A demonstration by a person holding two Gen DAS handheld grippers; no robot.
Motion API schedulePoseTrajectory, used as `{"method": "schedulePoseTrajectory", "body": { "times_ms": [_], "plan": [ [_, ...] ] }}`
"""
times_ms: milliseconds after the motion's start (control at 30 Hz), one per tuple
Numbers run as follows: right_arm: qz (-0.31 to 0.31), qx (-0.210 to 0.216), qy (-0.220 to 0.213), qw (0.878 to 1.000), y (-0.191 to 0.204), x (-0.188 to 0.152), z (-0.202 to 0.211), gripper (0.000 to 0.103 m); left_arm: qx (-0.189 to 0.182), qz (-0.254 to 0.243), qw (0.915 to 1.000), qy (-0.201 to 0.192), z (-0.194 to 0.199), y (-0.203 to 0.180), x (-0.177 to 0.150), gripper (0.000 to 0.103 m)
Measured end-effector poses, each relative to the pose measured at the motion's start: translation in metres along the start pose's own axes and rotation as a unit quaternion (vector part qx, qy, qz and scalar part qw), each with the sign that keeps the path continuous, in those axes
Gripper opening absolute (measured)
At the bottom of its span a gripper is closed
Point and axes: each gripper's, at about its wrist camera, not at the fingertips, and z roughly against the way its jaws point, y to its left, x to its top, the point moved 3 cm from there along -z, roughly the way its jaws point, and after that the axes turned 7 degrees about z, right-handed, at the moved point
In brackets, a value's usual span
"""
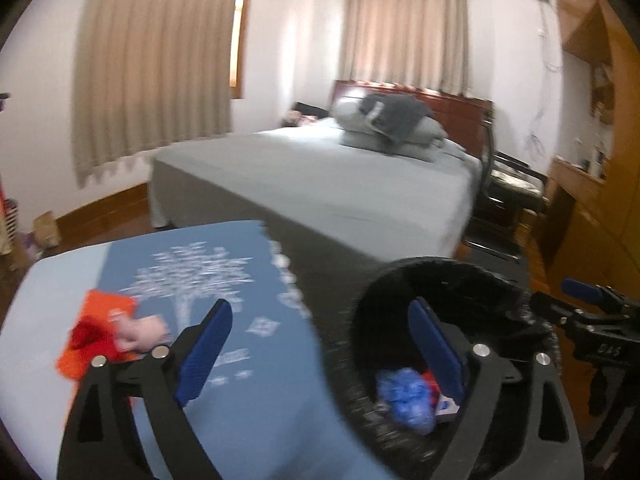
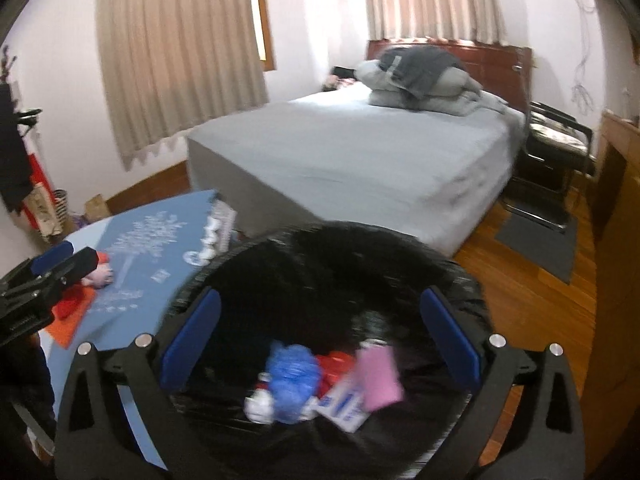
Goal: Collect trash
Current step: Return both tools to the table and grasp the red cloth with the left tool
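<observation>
My right gripper (image 2: 320, 308) stands open above a black-lined trash bin (image 2: 340, 236), with nothing between its pads. Inside the bin lie a crumpled blue wrapper (image 2: 294, 380), a red scrap (image 2: 336, 364), a blurred pink piece (image 2: 380, 376) and a white-and-blue packet (image 2: 344, 404). My left gripper (image 1: 320, 320) is open too, with empty jaws. It spans the gap between the blue-clothed table (image 1: 224, 256) and the bin (image 1: 440, 272). An orange-red packet (image 1: 100, 336) and a pink wad (image 1: 142, 330) lie on the table, left of its left finger.
A grey bed (image 2: 360, 152) with folded bedding fills the middle of the room. A black chair (image 2: 556, 140) and a dark floor mat (image 2: 536, 240) lie to its right, by wooden cabinets (image 2: 616, 240). Bags (image 2: 48, 212) stand by the left wall.
</observation>
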Motion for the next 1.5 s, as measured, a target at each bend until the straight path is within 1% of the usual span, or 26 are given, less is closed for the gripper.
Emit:
{"method": "schedulePoseTrajectory", "body": {
  "times_ms": [100,167,200,300,467,633,833,967,1100,1167,1200,1233,1267,1333,1367,1400,1433,1467,1500],
  "plan": [
    [0.016,0.025,-0.005,1.0,0.03,0.009,-0.006,0.097,0.031,0.012,0.9994,-0.007,0.012,0.03,0.003,0.089],
    [0.027,0.043,-0.005,0.999,0.052,0.015,-0.014,0.097,0.057,0.02,0.9981,-0.012,0.02,0.052,0.002,0.089],
    [0.03,0.048,-0.005,0.998,0.06,0.017,-0.016,0.097,0.074,0.024,0.9969,-0.015,0.025,0.065,0.001,0.089],
    [0.044,0.068,-0.005,0.997,0.088,0.025,-0.026,0.097,0.106,0.04,0.9934,-0.018,0.033,0.097,-0.002,0.089],
    [0.061,0.09,-0.005,0.994,0.127,0.032,-0.044,0.097,0.142,0.063,0.9878,-0.019,0.038,0.136,-0.008,0.089],
    [0.067,0.105,-0.001,0.992,0.157,0.037,-0.066,0.097,0.152,0.081,0.985,-0.01,0.027,0.161,-0.017,0.089],
    [0.075,0.116,0.012,0.99,0.182,0.035,-0.09,0.097,0.154,0.086,0.9844,0.005,0.003,0.172,-0.023,0.089],
    [0.078,0.118,0.017,0.99,0.187,0.035,-0.099,0.097,0.157,0.088,0.9835,0.015,-0.015,0.176,-0.023,0.088],
    [0.079,0.116,0.021,0.99,0.186,0.035,-0.108,0.097,0.163,0.09,0.9822,0.023,-0.027,0.181,-0.025,0.084],
    [0.078,0.115,0.023,0.99,0.186,0.035,-0.111,0.097,0.163,0.093,0.982,0.026,-0.03,0.184,-0.026,0.079],
    [0.077,0.115,0.025,0.99,0.186,0.034,-0.112,0.097,0.162,0.094,0.9819,0.029,-0.032,0.185,-0.026,0.074],
    [0.077,0.114,0.025,0.99,0.185,0.033,-0.113,0.097,0.16,0.094,0.9821,0.032,-0.034,0.187,-0.027,0.067],
    [0.078,0.113,0.026,0.99,0.185,0.033,-0.114,0.097,0.157,0.095,0.9823,0.036,-0.036,0.188,-0.028,0.064],
    [0.077,0.113,0.028,0.99,0.185,0.033,-0.116,0.097,0.153,0.096,0.9826,0.043,-0.04,0.19,-0.029,0.047],
    [0.077,0.113,0.029,0.99,0.185,0.033,-0.118,0.097,0.149,0.099,0.9829,0.046,-0.041,0.19,-0.03,0.042],
    [0.077,0.113,0.03,0.99,0.185,0.033,-0.119,0.097,0.142,0.104,0.983,0.05,-0.043,0.192,-0.031,0.033],
    [0.077,0.113,0.03,0.99,0.186,0.033,-0.119,0.097,0.139,0.108,0.9831,0.052,-0.044,0.192,-0.032,0.026],
    [0.077,0.113,0.031,0.99,0.186,0.033,-0.12,0.097,0.136,0.111,0.9831,0.053,-0.044,0.192,-0.033,0.023],
    [0.078,0.113,0.031,0.99,0.187,0.033,-0.12,0.097,0.134,0.113,0.9832,0.053,-0.044,0.193,-0.033,0.016]
  ]
}}
